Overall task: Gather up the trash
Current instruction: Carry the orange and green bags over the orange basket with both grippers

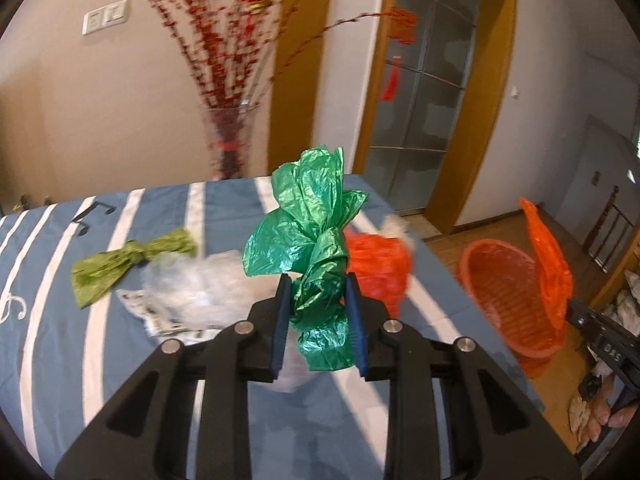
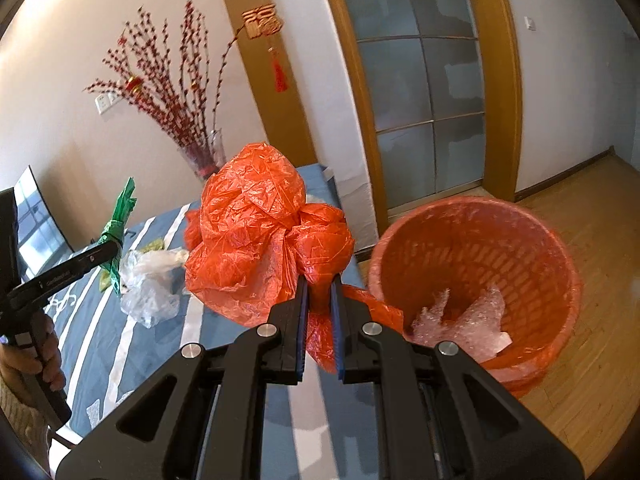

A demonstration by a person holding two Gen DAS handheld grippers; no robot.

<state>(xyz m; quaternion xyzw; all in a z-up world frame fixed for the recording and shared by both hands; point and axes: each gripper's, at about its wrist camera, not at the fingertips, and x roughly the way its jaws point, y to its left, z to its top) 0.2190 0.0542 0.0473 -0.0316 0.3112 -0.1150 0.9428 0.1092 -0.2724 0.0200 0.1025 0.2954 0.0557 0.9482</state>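
My left gripper [image 1: 316, 284] is shut on a crumpled green plastic bag [image 1: 308, 236] and holds it above the blue striped table [image 1: 60, 320]. My right gripper [image 2: 319, 284] is shut on a crumpled orange plastic bag [image 2: 260, 220], held at the table's right edge beside the orange basket [image 2: 520, 248]. The basket stands on the floor and holds clear plastic wrap [image 2: 464, 320]. On the table lie an olive-green bag [image 1: 124, 260], clear plastic [image 1: 192, 292] and another orange bag [image 1: 380, 264]. In the left wrist view the right gripper [image 1: 568, 308] holds its orange bag [image 1: 548, 256] over the basket [image 1: 504, 292].
A glass vase with red branches [image 1: 228, 140] stands behind the table's far edge. A glass door with a wooden frame [image 2: 420, 100] is to the right, over wooden floor [image 2: 592, 240]. In the right wrist view the left gripper [image 2: 116, 244] and green bag [image 2: 120, 220] are at left.
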